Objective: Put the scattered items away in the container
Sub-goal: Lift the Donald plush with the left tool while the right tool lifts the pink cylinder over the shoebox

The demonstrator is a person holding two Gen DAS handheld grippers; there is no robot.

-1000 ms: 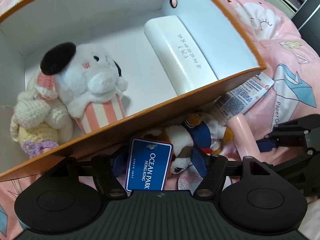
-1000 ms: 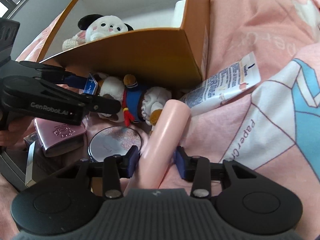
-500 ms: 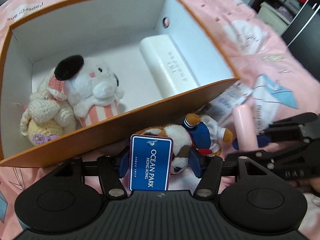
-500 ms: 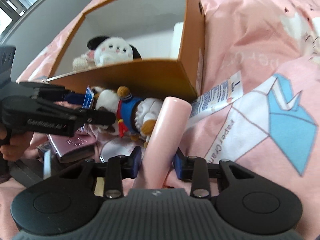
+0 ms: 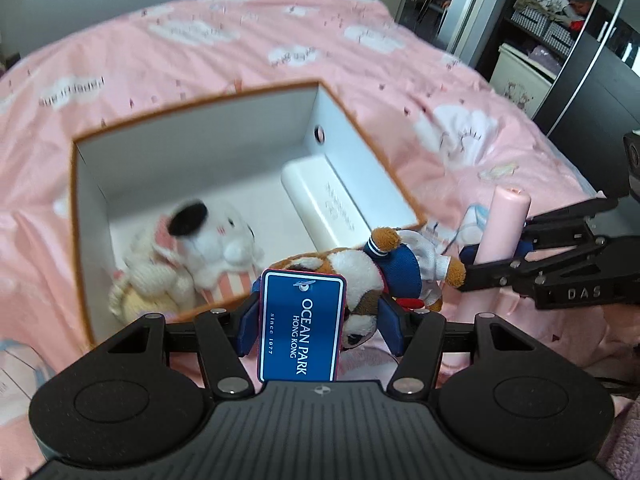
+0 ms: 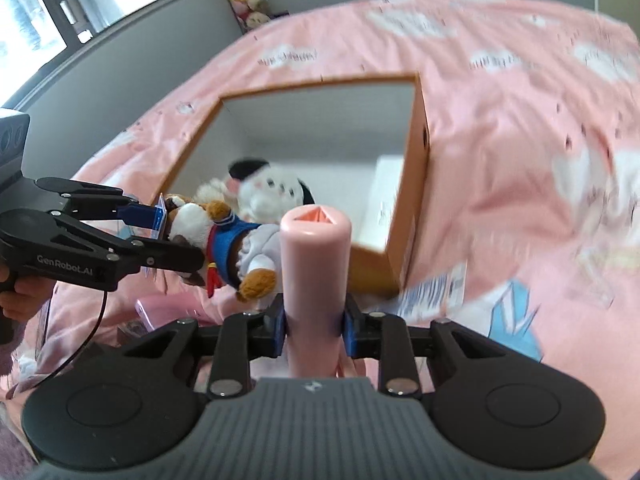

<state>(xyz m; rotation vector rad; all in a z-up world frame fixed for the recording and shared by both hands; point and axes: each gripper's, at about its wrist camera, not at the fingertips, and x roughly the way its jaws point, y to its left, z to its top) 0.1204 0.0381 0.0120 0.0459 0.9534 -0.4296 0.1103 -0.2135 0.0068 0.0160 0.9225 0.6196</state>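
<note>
My left gripper (image 5: 320, 312) is shut on a brown-and-white plush toy in a blue sailor suit (image 5: 384, 268). Its blue "Ocean Park" tag (image 5: 302, 328) stands up between the fingers. The toy hangs over the near edge of the orange box with a white inside (image 5: 200, 98). My right gripper (image 6: 315, 322) grips a pink cylinder (image 6: 316, 264) that points upward, and its jaws are closing on it. The cylinder is level with the box's near right corner (image 6: 416, 184). In the right wrist view the left gripper (image 6: 176, 236) carries the plush toy (image 6: 236, 240).
Inside the box lie a white plush with a black ear (image 5: 212, 240), a crocheted toy and a long white case (image 5: 324, 200). A printed tube (image 6: 436, 288) and a pink case (image 6: 160, 308) lie on the pink bedspread (image 5: 240, 40). Dark shelving (image 5: 560, 40) stands at the right.
Both grippers have risen off the bed, the left lifting the plush toy, the right lifting the pink cylinder. The whole box opening has come into view below.
</note>
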